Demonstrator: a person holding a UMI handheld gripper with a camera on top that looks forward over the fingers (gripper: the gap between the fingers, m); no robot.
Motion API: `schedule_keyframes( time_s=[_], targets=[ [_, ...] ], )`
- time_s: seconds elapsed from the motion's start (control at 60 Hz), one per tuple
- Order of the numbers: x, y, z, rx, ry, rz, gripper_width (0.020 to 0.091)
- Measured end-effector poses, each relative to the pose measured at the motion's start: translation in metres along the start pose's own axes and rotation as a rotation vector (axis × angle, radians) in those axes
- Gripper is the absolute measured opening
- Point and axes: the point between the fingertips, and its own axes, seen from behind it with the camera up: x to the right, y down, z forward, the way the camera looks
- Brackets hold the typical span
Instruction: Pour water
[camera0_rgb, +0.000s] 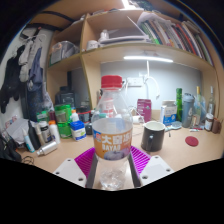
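Note:
A clear plastic water bottle (112, 128) with a red cap and an orange and blue label stands upright between my gripper's (112, 172) fingers. Both magenta pads (82, 158) press against its sides, so the gripper is shut on it. The bottle's base shows low between the fingers. A black mug (153, 136) stands on the wooden desk (185, 152) just to the right of the bottle and a little beyond it.
Many bottles, jars and cans (64, 118) crowd the back of the desk. A shelf with books (170, 32) and a strip light hangs above. A round white lid (193, 141) lies at the right. Dark clothing (22, 70) hangs at the left.

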Motion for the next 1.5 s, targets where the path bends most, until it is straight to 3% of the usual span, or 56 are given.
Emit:
schedule_keyframes(
  time_s=[0.133,0.3,0.433,0.517,0.6,0.817,0.9,1.017,1.217,1.3,1.5],
  targets=[
    [0.013,-0.002,0.009,0.026,0.081,-0.023,0.0463],
    [0.009,-0.002,0.02,-0.017,0.056,-0.013,0.0362],
    [0.008,-0.004,0.032,-0.078,0.002,0.023,0.0358],
    [0.011,-0.028,0.039,-0.086,-0.029,0.092,0.0359],
    [0.013,-0.053,0.05,-0.104,-0.064,0.327,0.0358],
    [-0.004,-0.084,0.087,-0.294,-0.241,1.198,0.0355],
    [-0.015,-0.116,0.086,-0.338,-0.312,1.544,0.0357],
    [-0.006,-0.132,0.105,-0.333,-0.387,1.872,0.0356],
    [0.007,-0.151,0.108,-0.298,-0.398,2.165,0.0355],
    [0.015,-0.154,0.11,-0.276,-0.403,2.232,0.0355],
    [0.013,-0.154,0.107,-0.304,-0.436,2.234,0.0357]
  ],
)
